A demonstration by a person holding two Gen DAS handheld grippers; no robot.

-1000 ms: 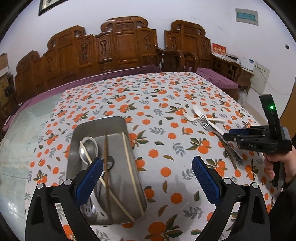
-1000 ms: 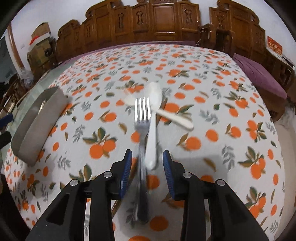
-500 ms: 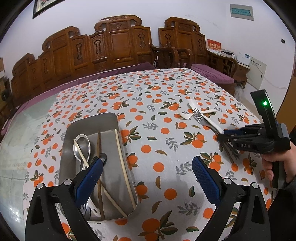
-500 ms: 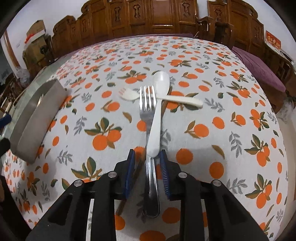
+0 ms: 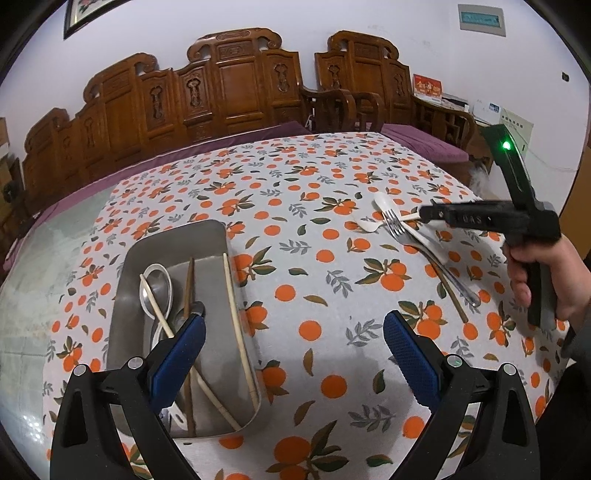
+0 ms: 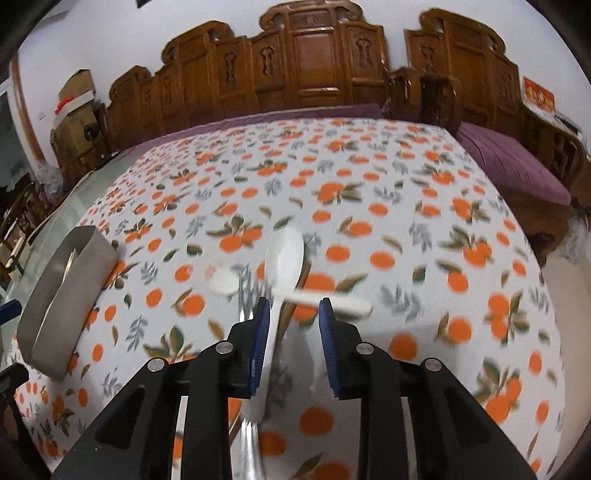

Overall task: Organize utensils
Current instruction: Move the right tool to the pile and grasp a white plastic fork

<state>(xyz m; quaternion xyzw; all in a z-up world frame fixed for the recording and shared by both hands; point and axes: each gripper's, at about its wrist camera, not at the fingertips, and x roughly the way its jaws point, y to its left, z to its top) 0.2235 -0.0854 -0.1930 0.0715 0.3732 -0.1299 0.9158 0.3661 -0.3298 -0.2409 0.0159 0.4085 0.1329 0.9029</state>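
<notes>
Orange-print tablecloth [image 5: 295, 229], steel tray [image 5: 177, 243], carved wooden chairs [image 5: 229, 81], white wall [image 5: 295, 18]

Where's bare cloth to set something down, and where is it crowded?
Free: the orange-print tablecloth between the steel tray and the utensil pile, also beyond both. Crowded: around the metal fork and white plastic spoon, and inside the tray.

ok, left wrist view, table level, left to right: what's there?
metal tray holding a metal spoon and chopsticks → bare stretch of orange-print tablecloth → white plastic spoon and metal fork → right gripper → hand holding it.
</notes>
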